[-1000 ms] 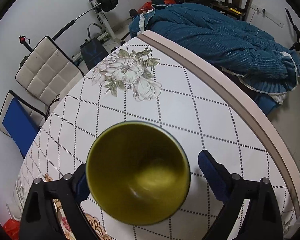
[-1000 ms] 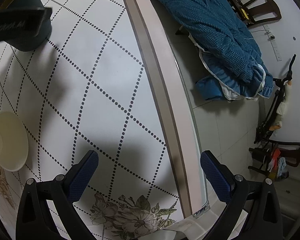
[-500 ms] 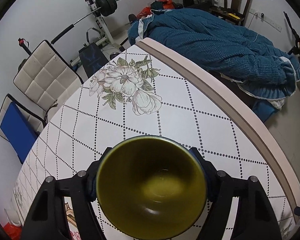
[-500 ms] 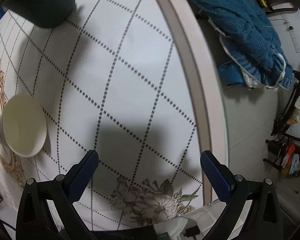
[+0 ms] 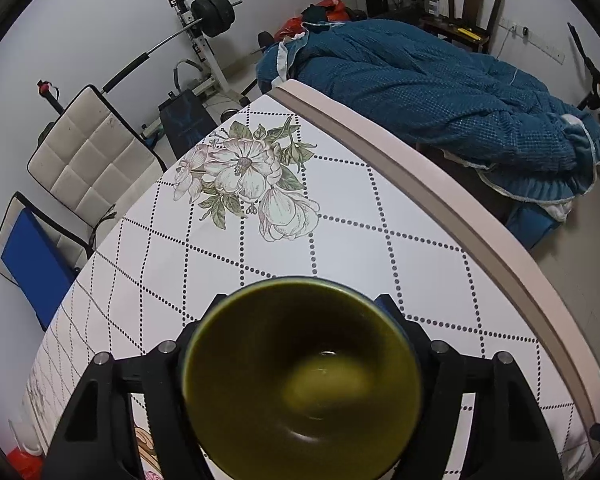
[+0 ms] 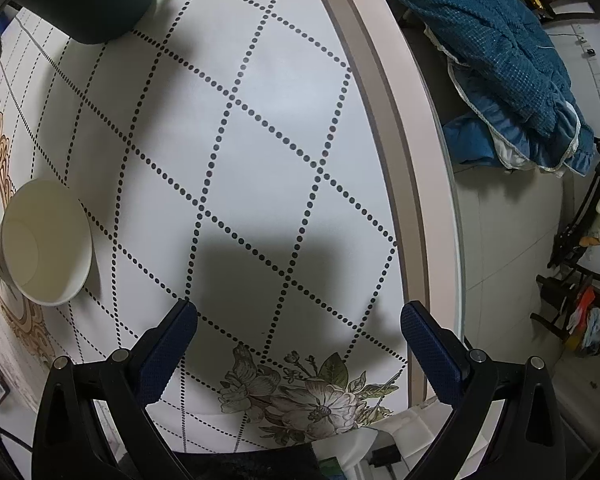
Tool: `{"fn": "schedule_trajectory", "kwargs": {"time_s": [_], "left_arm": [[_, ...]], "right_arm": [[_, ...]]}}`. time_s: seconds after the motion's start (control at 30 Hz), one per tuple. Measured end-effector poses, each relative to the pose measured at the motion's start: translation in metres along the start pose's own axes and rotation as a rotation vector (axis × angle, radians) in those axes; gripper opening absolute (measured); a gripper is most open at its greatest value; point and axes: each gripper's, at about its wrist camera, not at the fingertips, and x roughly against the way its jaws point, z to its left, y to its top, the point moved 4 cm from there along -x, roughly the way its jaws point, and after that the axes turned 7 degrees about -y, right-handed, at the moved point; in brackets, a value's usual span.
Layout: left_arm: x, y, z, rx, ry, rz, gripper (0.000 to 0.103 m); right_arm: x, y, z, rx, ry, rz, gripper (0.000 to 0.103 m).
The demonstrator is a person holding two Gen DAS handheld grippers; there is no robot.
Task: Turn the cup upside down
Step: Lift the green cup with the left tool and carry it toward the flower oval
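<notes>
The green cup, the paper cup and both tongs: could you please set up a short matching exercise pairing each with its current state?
Things:
1. green cup
2. paper cup
3. left tongs
4. right tongs

States:
A. open, holding nothing
B. standing alone on the table, mouth up
C. closed around a cup
D. gripped, mouth facing the camera

Pairs: 1-D, 2-B, 3-C, 4-A

Both wrist views look down, close — sharing the table (image 5: 380,248)

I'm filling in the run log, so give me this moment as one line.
left gripper: shut on dark cup, mouth toward camera | right gripper: open, above table | paper cup: upright
</notes>
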Motion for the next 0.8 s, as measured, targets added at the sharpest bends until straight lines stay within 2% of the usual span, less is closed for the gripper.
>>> {"fn": "schedule_trajectory", "kwargs": {"time_s": [0.27, 0.4, 0.6, 0.8], "left_arm": [[0.006, -0.002, 0.012, 0.063, 0.000, 0.007, 0.069], [0.024, -0.002, 0.020, 0.087, 0.003, -0.014, 0.069], [0.075, -0.012, 0.034, 0.103, 0.018, -0.058, 0.069], [0.137, -0.048, 0.056, 0.162, 0.051, -0.054, 0.069]], "right_arm": [[0.002, 0.008, -0.006, 0.000, 0.007, -0.009, 0.103], [0.005, 0.009, -0.008, -0.002, 0.015, -0.016, 0.103], [0.018, 0.007, -0.004, 0.007, 0.022, -0.040, 0.103], [0.036, -0.006, 0.012, 0.047, 0.031, -0.076, 0.103]]}}
